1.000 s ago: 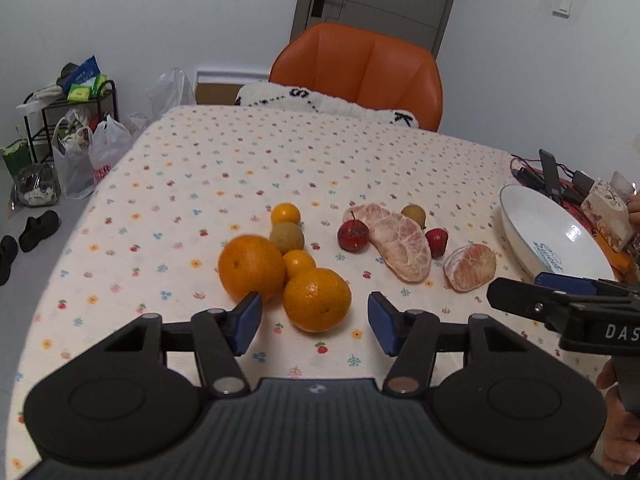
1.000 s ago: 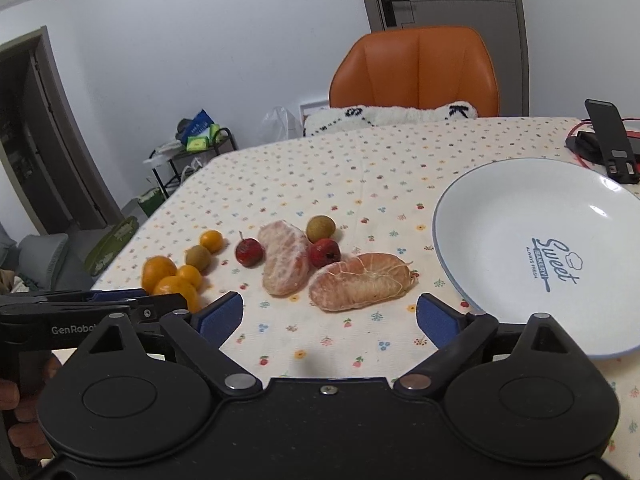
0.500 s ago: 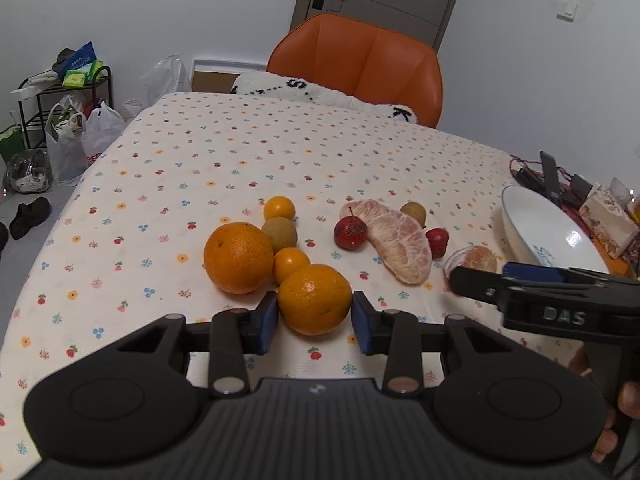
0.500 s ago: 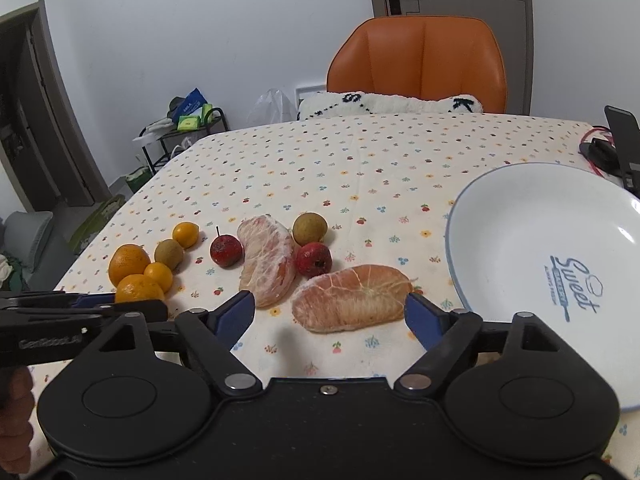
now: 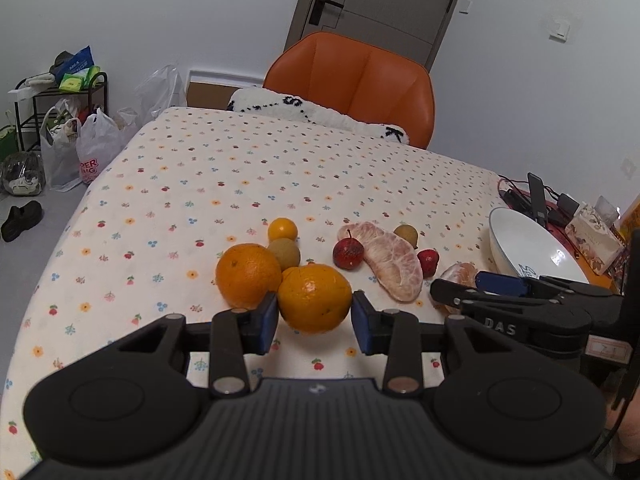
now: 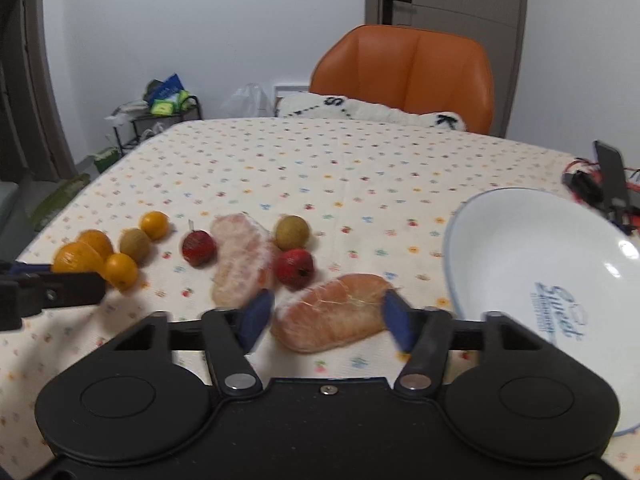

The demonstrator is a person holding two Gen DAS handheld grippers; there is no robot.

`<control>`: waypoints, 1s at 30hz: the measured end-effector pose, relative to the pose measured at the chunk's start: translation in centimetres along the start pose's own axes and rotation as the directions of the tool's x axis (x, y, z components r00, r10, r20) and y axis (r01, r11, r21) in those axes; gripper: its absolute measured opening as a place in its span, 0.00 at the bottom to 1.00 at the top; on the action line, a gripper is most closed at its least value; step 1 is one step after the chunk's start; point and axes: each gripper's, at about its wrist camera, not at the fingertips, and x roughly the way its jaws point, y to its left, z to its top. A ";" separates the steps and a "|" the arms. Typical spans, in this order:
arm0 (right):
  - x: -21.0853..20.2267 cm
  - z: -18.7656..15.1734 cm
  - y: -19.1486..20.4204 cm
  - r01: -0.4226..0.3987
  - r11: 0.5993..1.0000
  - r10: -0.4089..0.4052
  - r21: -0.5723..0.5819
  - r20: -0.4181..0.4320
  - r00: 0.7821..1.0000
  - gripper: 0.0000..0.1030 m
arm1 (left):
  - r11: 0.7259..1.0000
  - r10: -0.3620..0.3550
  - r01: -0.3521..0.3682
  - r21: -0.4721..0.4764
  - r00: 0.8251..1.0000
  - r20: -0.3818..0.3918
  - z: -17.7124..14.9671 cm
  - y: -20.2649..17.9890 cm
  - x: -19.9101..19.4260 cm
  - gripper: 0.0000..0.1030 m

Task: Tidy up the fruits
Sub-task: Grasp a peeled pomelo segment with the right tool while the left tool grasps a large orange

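Fruits lie scattered over the near half of the desk [image 5: 280, 168], on its flower-dotted cloth. The left tongs [image 5: 314, 318] have their blue pads pressed against both sides of a big orange [image 5: 314, 298], gripping it just above the cloth, with a second big orange [image 5: 248, 274] right beside it. The right tongs [image 6: 326, 314] stand partly open around a peeled pomelo piece [image 6: 332, 312]; whether the pads touch it I cannot tell, the view being blurred. A white bowl [image 6: 520, 248] sits empty to the right, near that piece.
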 end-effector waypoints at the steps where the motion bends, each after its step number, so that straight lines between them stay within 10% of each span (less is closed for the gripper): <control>1: -0.2 -0.1 -0.2 -0.002 1.000 0.002 0.002 -0.004 1.000 0.53 | 1.000 -0.003 0.003 -0.002 1.000 -0.001 -0.1 0.0 0.0 0.36; 9: -1.6 -1.6 -1.1 0.002 0.999 0.000 0.049 -0.038 0.999 0.37 | 0.999 -0.033 0.033 0.009 0.999 -0.004 -0.6 -0.2 -0.3 0.36; 25: 0.3 -0.4 -0.4 0.003 0.997 -0.001 0.078 -0.021 1.000 0.45 | 1.000 -0.002 0.002 -0.012 1.000 -0.006 -0.7 1.0 -0.4 0.36; 30: 0.2 -0.6 -0.8 0.001 0.997 -0.001 0.078 -0.003 1.000 0.33 | 1.000 0.000 0.000 -0.005 1.000 0.000 -0.6 0.8 -0.7 0.36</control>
